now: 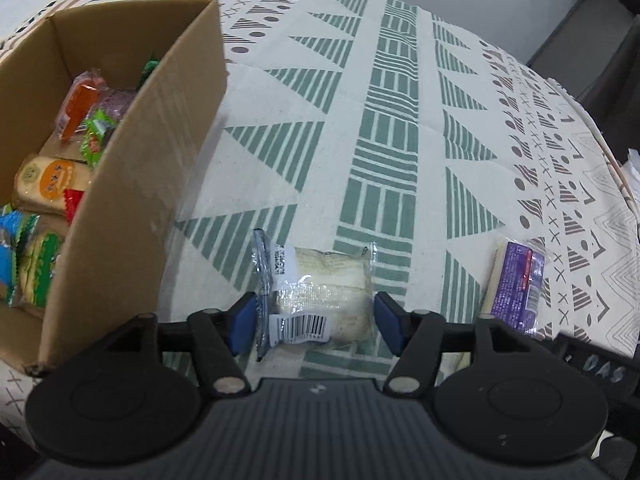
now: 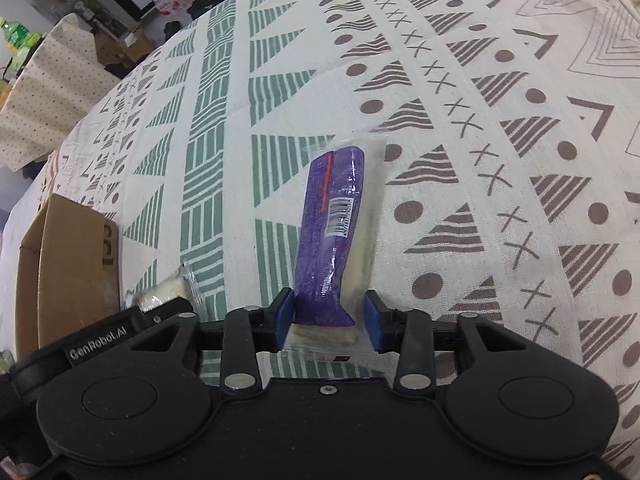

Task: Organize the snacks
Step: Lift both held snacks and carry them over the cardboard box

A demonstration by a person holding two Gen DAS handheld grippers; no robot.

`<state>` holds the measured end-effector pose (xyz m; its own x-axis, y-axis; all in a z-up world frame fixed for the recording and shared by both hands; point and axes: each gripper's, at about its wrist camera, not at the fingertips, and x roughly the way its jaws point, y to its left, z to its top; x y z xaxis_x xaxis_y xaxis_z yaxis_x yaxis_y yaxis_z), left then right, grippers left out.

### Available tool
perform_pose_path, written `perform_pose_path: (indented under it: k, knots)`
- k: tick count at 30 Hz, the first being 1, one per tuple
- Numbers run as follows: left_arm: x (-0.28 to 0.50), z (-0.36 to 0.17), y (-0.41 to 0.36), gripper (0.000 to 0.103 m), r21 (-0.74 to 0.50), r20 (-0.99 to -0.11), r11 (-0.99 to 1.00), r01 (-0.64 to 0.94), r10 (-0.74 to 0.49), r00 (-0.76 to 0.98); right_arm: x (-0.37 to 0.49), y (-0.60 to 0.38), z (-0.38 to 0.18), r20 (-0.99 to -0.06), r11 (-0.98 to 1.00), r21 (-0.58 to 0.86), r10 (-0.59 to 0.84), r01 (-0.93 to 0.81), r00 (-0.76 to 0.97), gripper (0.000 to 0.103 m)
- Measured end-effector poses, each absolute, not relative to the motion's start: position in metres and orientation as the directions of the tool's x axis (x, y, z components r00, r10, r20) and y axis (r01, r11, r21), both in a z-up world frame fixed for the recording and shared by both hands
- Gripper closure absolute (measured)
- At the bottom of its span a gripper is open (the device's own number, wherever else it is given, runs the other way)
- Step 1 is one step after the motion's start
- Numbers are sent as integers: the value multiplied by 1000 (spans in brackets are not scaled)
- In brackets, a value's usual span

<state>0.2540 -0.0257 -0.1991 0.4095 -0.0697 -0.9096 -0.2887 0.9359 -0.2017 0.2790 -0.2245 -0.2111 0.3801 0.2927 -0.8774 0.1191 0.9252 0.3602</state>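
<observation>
A clear-wrapped pale sandwich snack (image 1: 320, 292) lies on the patterned tablecloth, between the blue pads of my left gripper (image 1: 314, 320); the pads touch the wrapper's sides. A purple-labelled snack pack (image 2: 334, 232) stands between the pads of my right gripper (image 2: 330, 316), which press its lower end. The purple pack also shows in the left wrist view (image 1: 516, 280), to the right. An open cardboard box (image 1: 132, 168) at the left holds several wrapped snacks. The sandwich snack shows at the lower left of the right wrist view (image 2: 160, 292).
The cardboard box also shows in the right wrist view (image 2: 68, 264) at the left. The tablecloth (image 1: 400, 120) with green and grey patterns covers the table. A draped chair (image 2: 44, 92) and clutter stand beyond the table's far edge.
</observation>
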Motion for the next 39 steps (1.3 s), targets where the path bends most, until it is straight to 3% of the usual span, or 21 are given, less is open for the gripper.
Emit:
perform_pose_path:
  k: [2, 14, 16, 20, 25, 39]
  knots:
    - [252, -199, -25, 35, -192, -908, 936, -293, -56, 416, 279, -225, -208, -871, 928, 354, 284, 113, 401, 42]
    - [255, -211, -40, 31, -118, -906, 939, -322, 31, 423, 290, -204, -220, -881, 959, 279, 240, 39, 408, 41]
    - [255, -211, -41, 32, -107, -904, 941, -320, 42, 426, 290, -201, -221, -888, 969, 247, 217, 21, 405, 45]
    - [254, -209, -42, 42, -103, -898, 946, -308, 45, 437, 289, -202, -222, -894, 978, 207, 178, 26, 411, 64]
    - [252, -202, -37, 48, -135, -892, 942, -306, 18, 451, 284, -209, -212, -874, 968, 247, 205, 38, 441, 68]
    - [231, -133, -26, 48, -229, -800, 933, -279, -17, 600, 251, -209, -162, -769, 932, 363, 290, 16, 570, 69]
